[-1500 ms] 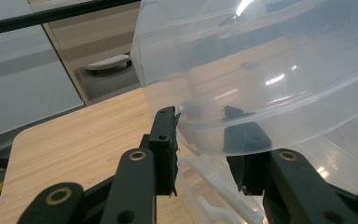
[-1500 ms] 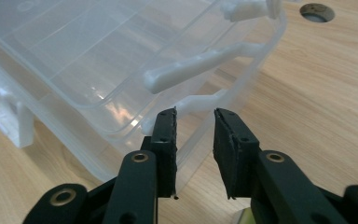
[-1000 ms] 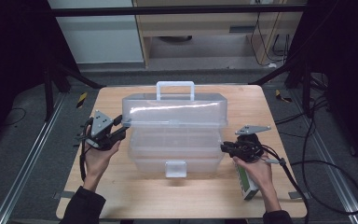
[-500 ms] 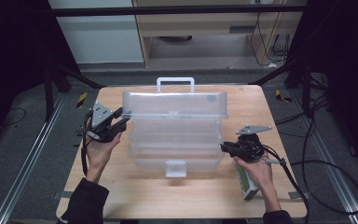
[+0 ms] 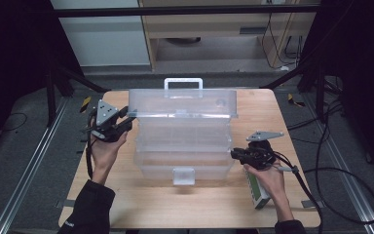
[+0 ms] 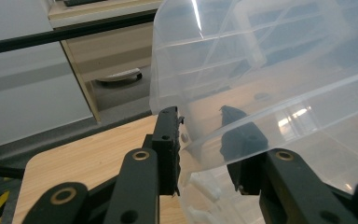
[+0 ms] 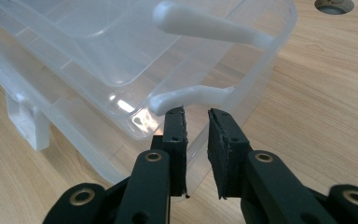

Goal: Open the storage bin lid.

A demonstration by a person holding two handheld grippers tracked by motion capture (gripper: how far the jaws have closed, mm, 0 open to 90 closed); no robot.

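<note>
A clear plastic toolbox (image 5: 182, 158) stands mid-table with its lid (image 5: 182, 103) swung up; a white handle (image 5: 183, 83) tops the lid and a latch (image 5: 183, 175) faces the near side. My left gripper (image 5: 126, 119) is shut on the lid's left corner; in the left gripper view (image 6: 203, 135) one jaw is outside the clear lid (image 6: 261, 70) and the other shows through it. My right gripper (image 5: 234, 155) is shut on the box's right wall; in the right gripper view (image 7: 196, 126) the clear rim (image 7: 140, 119) runs between the jaws, below white link arms (image 7: 200, 93).
The box rests on a wooden table (image 5: 175, 209). A green-and-white object (image 5: 257, 190) lies under the right hand near the right front edge. Cables (image 5: 331, 170) trail off to the right. A cabinet (image 5: 214, 29) stands beyond the far edge.
The lid has swung up and back from nearly flat to steeply raised, with the left gripper rising on its corner. The right gripper has stayed put.
</note>
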